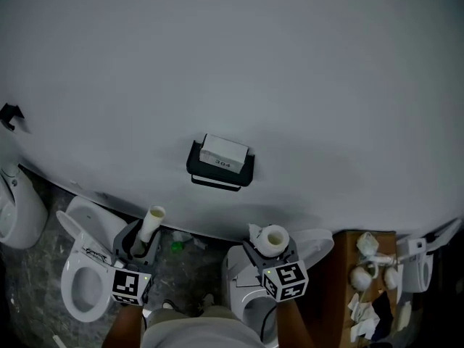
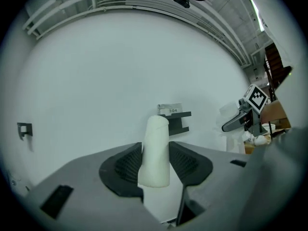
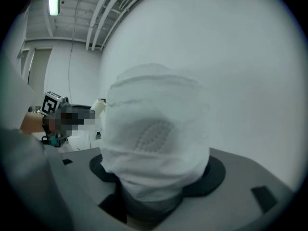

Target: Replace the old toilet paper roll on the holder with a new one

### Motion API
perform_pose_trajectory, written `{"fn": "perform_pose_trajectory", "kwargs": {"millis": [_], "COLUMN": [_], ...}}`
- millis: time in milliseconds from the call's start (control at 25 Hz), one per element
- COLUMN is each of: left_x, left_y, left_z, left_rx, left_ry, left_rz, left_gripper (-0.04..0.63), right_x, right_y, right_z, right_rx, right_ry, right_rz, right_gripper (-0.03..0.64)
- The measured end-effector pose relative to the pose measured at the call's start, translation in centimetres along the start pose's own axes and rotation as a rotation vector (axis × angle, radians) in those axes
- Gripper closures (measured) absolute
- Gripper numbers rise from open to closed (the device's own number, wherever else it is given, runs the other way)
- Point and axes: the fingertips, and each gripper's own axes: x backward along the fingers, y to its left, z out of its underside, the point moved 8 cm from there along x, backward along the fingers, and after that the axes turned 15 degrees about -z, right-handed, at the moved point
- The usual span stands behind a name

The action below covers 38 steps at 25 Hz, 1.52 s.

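Core tube, pale narrow core tube (image 1: 152,225) of the spent roll: clamped between the jaws of the left gripper (image 1: 140,249), pads pressed against both its sides, upper end standing free and tilted

Full white toilet paper roll (image 1: 273,238): gripped between the widely spread jaws of the right gripper (image 1: 274,256), hollow end up

Black wall-mounted holder (image 1: 220,167), pale labelled plate on top: fixed to the white wall (image 1: 232,64), apart from both rolls, above and between them in the head view

White toilet bowl (image 1: 70,274): below the left gripper
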Motion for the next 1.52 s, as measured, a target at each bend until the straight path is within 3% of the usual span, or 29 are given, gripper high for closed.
{"fn": "perform_pose_trajectory", "kwargs": {"millis": [200, 480, 880, 1080, 1520], "left_x": [1.5, 1.5, 1.1, 1.2, 1.6], "left_y": [2.7, 4.2, 4.4, 4.8, 6.5], "left_z": [1.7, 2.2, 2.8, 3.2, 4.1], "left_rx": [0.057, 0.067, 0.059, 0.056, 0.067], "left_ry": [0.023, 0.016, 0.035, 0.044, 0.069], "left_rz": [-0.051, -0.056, -0.040, -0.036, -0.053], "left_gripper": [0.419, 0.417, 0.417, 0.417, 0.417], "right_x": [-1.0, -3.6, -9.2, -11.9, -14.5], "right_y": [0.2, -1.1, -6.5, -8.1, -7.8], "right_z": [-0.4, -0.7, 0.0, -0.3, -1.2], "right_rx": [0.063, 0.132, 0.373, 0.491, 0.559], "right_ry": [0.070, 0.169, 0.565, 0.714, 0.755], "right_rz": [0.024, 0.035, 0.120, 0.167, 0.191], "right_gripper": [0.287, 0.287, 0.287, 0.287, 0.287]}}
